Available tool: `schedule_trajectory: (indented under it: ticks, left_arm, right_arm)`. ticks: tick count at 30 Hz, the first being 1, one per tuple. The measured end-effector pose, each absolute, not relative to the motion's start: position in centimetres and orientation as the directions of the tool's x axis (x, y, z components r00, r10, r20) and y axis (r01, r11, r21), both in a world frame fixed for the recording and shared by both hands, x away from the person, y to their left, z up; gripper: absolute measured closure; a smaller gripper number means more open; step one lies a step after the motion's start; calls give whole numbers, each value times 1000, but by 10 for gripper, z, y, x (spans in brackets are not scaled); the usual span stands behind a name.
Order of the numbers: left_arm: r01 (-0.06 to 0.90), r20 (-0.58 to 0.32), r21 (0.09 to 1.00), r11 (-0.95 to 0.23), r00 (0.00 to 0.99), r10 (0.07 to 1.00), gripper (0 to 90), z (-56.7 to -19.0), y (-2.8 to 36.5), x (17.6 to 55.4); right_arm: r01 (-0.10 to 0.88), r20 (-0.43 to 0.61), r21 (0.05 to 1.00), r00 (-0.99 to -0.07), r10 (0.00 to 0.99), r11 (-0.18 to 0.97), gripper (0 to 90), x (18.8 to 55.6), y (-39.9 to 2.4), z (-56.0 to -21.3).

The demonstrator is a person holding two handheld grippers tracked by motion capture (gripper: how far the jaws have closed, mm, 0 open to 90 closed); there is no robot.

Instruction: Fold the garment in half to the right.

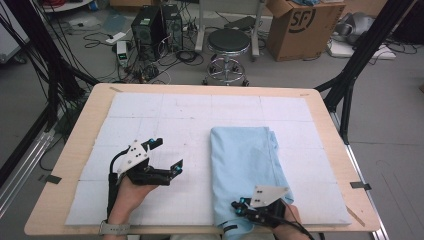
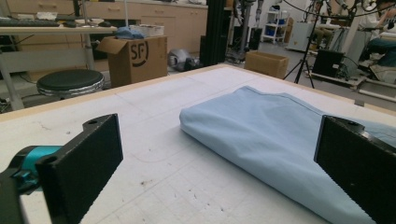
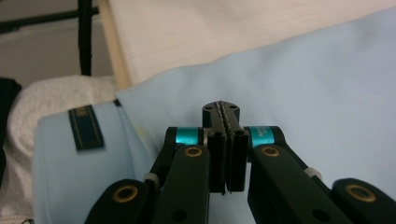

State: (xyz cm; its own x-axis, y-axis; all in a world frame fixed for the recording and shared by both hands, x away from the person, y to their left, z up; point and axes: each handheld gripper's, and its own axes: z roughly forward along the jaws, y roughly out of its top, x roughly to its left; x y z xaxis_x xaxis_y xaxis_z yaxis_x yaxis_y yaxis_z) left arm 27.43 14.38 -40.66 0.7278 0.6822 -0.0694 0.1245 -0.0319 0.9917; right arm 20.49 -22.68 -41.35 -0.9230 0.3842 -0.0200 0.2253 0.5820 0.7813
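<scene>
A light blue cloth (image 1: 247,167), folded into a long strip, lies flat on the tabletop's (image 1: 165,115) right half, running from mid-depth to the near edge and overhanging it.

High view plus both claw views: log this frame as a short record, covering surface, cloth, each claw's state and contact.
surface: wooden table with white mat
cloth: light blue garment, folded, on the mat's right half, its near end over the table's near edge
left claw: open, on the person's left of the garment, apart from it
right claw: jaws shut, over the garment's near end; cannot tell whether cloth is pinched
background: black stool, cardboard box
</scene>
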Motion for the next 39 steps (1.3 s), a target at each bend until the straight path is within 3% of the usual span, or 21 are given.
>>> schedule_trajectory:
  ticks: [6, 14, 18, 24, 27, 29, 39]
  left_arm:
    - [121, -65, 992, -35, 728, 682, 16, -406, 143, 274]
    - [108, -51, 993, -40, 724, 688, 17, -405, 144, 273]
    - [82, -40, 996, -27, 718, 695, 17, -403, 145, 270]
    - [69, -35, 997, -21, 718, 696, 17, -402, 147, 269]
    - [62, -34, 998, -15, 716, 697, 16, -401, 149, 269]
    - [61, -41, 998, -4, 711, 702, 17, -400, 150, 268]
    - [70, -60, 997, 17, 675, 735, 16, -397, 159, 269]
  right_arm:
    - [352, 36, 793, -842, 538, 498, 896, 231, -286, -406]
    - [418, 12, 687, -825, 565, 595, 897, 222, -306, -438]
    - [455, 70, 733, -790, 609, 506, 897, 208, -318, -444]
    - [419, 76, 796, -785, 615, 437, 889, 204, -324, -434]
    - [379, 82, 862, -759, 646, 337, 808, 215, -332, -415]
    - [343, 81, 895, -754, 652, 286, 708, 222, -335, -404]
    - [260, 76, 951, -717, 692, 165, 271, 261, -338, -377]
